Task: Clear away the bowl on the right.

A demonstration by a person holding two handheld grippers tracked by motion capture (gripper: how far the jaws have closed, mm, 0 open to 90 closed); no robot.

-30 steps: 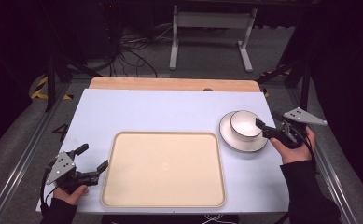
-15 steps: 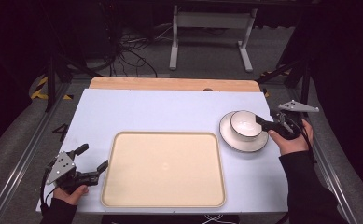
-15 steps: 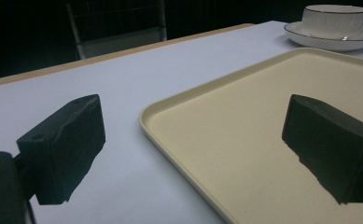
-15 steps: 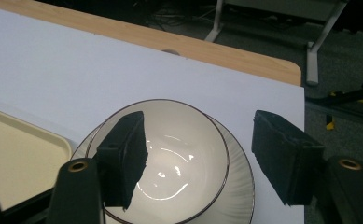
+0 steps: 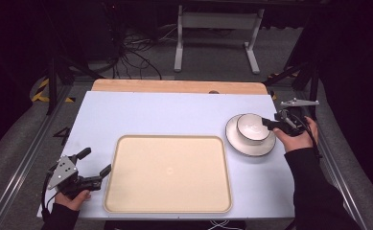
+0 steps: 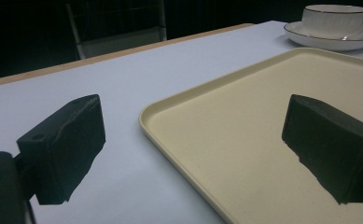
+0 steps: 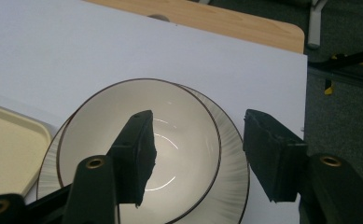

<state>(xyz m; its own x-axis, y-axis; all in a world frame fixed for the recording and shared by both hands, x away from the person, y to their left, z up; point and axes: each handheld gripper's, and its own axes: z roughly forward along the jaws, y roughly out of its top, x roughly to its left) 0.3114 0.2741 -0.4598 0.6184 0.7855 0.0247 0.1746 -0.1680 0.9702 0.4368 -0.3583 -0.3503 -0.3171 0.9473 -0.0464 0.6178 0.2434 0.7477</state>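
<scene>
Bowl (image 5: 252, 127) sits in a plate (image 5: 265, 146) on the right of the bench (image 5: 165, 115), just beside the tray's right edge. Going from the left: the left claw (image 5: 94, 166) rests at the near left corner, jaws wide apart and empty, pointing across the cream tray (image 5: 169, 172). At the right, the right claw (image 7: 198, 156) has moved farther along the bench since a second ago and now straddles the bowl's right rim, one jaw inside, one outside, open and not yet gripping. That suggests a rim grasp is imminent, probably to lift the bowl toward the tray.
</scene>
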